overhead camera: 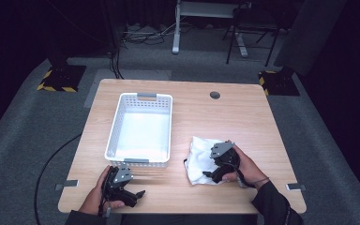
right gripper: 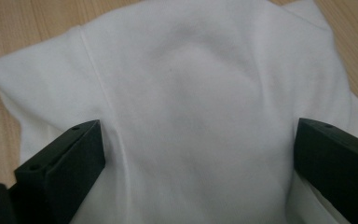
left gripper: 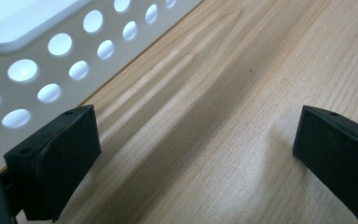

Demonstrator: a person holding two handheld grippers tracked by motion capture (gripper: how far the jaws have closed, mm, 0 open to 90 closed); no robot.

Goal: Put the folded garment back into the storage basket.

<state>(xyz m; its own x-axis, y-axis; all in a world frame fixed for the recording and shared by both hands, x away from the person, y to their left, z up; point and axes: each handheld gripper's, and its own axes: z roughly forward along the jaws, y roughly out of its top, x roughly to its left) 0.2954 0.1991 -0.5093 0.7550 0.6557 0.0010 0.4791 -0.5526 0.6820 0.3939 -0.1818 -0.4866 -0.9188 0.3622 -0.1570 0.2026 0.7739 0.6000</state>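
Observation:
A crumpled white cloth (overhead camera: 198, 155) lies on the wooden table (overhead camera: 225, 122) at the front right. My right gripper (overhead camera: 212, 174) sits low over the cloth's near edge. In the right gripper view this gripper (right gripper: 196, 163) is open, its jaws wide apart with the cloth (right gripper: 191, 93) spread between and beyond them. A white perforated basket (overhead camera: 116, 123) stands empty at the left centre. My left gripper (overhead camera: 138, 193) rests just in front of the basket. In the left gripper view it (left gripper: 196, 154) is open over bare wood, with the basket wall (left gripper: 37, 70) at the upper left.
A round cable hole (overhead camera: 214, 95) sits near the table's far edge. Tape tabs mark the front corners (overhead camera: 66, 183) (overhead camera: 294, 186). Beyond the table are a grey floor, cables, stand feet and a chair base (overhead camera: 243, 42). Bare wood lies between basket and cloth.

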